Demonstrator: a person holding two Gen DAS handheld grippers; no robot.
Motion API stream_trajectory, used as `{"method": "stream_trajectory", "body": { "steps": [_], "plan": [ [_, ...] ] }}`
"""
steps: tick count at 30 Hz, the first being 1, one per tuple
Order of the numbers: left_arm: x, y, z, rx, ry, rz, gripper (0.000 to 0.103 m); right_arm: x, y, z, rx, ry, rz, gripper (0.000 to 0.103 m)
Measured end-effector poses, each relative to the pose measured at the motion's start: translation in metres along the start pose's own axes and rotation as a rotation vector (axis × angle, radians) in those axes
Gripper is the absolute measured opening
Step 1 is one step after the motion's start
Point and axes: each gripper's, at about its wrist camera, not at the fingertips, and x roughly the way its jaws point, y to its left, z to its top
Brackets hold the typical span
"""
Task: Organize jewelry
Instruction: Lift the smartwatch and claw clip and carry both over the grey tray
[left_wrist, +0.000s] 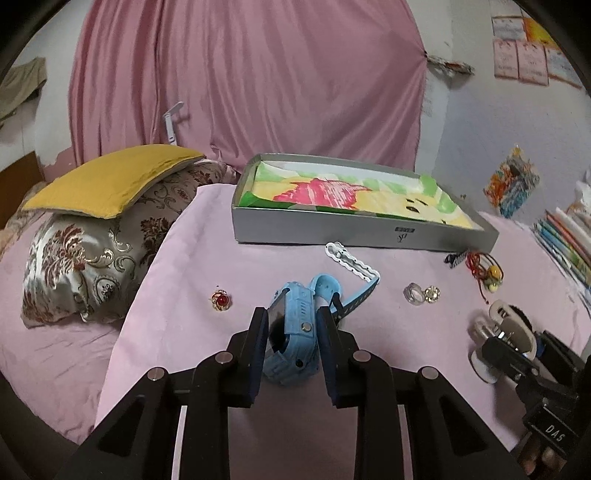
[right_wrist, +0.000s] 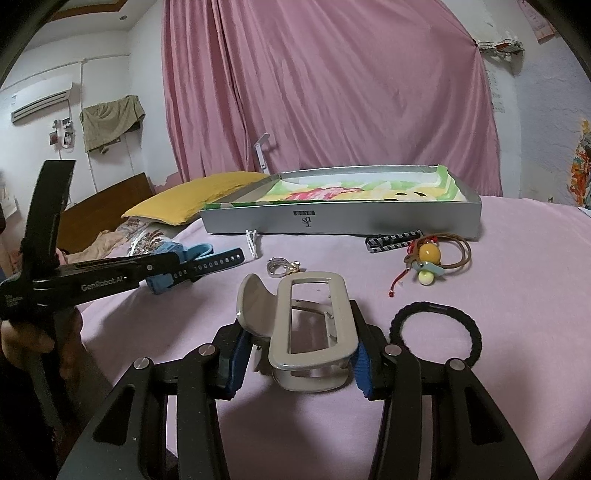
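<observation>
Left gripper (left_wrist: 293, 332) clamped on the blue smartwatch (left_wrist: 295, 325), pads squeezing the case sides so the strap trails free over the pink bedspread (left_wrist: 221, 266); presumably bound for the grey box (left_wrist: 354, 229) beyond (red-stone ring (left_wrist: 221, 300) lying loose nearby).

Right gripper (right_wrist: 297, 354) closed on the beige hair claw clip (right_wrist: 310, 325), gripped low across its body, black hair tie (right_wrist: 436, 332) just beside, box wall (right_wrist: 343, 221) ahead.

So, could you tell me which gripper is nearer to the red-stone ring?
Left. The left gripper, shut on the blue watch, sits just right of the red-stone ring; the right gripper holds the hair claw much farther right.
</observation>
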Motion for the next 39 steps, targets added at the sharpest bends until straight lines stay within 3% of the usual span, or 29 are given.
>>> {"method": "stream_trajectory", "body": {
  "steps": [1, 3, 5, 8, 16, 22, 26, 31, 39],
  "plan": [
    [0.001, 0.000, 0.000, 0.014, 0.005, -0.001, 0.026, -0.001, 0.001, 0.000, -0.001, -0.002, 0.001, 0.042],
    [0.006, -0.002, 0.000, 0.046, 0.035, -0.006, 0.036, -0.003, 0.001, 0.000, -0.001, -0.006, 0.004, 0.042],
    [0.010, -0.003, -0.003, 0.056, 0.049, 0.005, 0.037, -0.004, 0.001, -0.001, -0.001, -0.010, 0.003, 0.042],
    [0.009, 0.000, -0.005, 0.046, 0.041, 0.018, 0.027, -0.005, 0.001, -0.001, -0.001, -0.012, -0.001, 0.042],
    [0.003, 0.011, -0.009, -0.049, 0.007, -0.059, 0.021, -0.010, -0.001, 0.000, 0.003, -0.039, 0.014, 0.042],
    [-0.012, -0.001, -0.017, -0.068, -0.092, -0.123, 0.021, -0.024, -0.002, 0.008, -0.012, -0.113, 0.017, 0.042],
    [-0.028, -0.010, -0.014, -0.066, -0.213, -0.155, 0.021, -0.033, -0.002, 0.020, -0.034, -0.181, 0.017, 0.042],
    [-0.043, -0.018, 0.006, -0.054, -0.331, -0.141, 0.021, -0.042, 0.001, 0.050, -0.058, -0.260, 0.008, 0.042],
    [-0.041, -0.029, 0.050, -0.017, -0.428, -0.118, 0.021, -0.035, -0.001, 0.107, -0.089, -0.325, -0.007, 0.042]
  ]
}}
